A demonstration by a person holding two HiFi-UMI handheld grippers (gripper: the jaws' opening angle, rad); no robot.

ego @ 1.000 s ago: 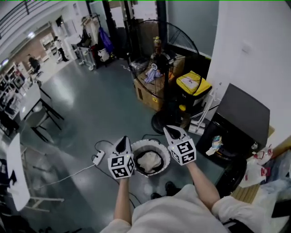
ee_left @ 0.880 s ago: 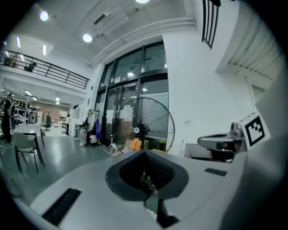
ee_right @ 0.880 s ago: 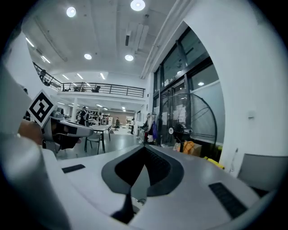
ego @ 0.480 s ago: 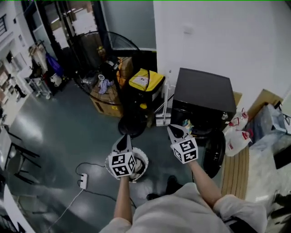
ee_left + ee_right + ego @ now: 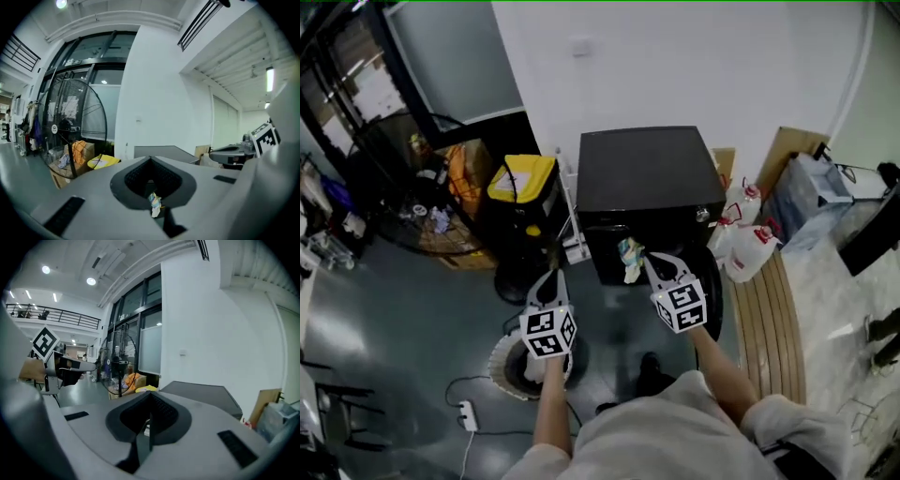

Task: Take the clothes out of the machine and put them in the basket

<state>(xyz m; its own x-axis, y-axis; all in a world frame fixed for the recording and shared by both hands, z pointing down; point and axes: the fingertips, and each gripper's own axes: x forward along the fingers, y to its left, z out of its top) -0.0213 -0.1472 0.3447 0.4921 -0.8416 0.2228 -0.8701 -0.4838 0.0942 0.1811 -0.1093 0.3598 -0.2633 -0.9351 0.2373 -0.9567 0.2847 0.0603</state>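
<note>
Both sets of jaws are seen pressed together with nothing pinched. The left gripper (image 5: 551,274) and right gripper (image 5: 656,265) are held out side by side in front of the black machine (image 5: 643,173). A pale, colourful piece of clothing (image 5: 629,260) is seen hanging out of the machine's front opening, between the two tips and nearer the right one in the head view. The white basket (image 5: 498,361) is parked on the floor (image 5: 412,309), down by the left gripper and off to the machine's left.

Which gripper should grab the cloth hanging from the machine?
Right. The right gripper is beside the hanging cloth at the machine front; the left gripper is farther off, nearer the basket.
</note>
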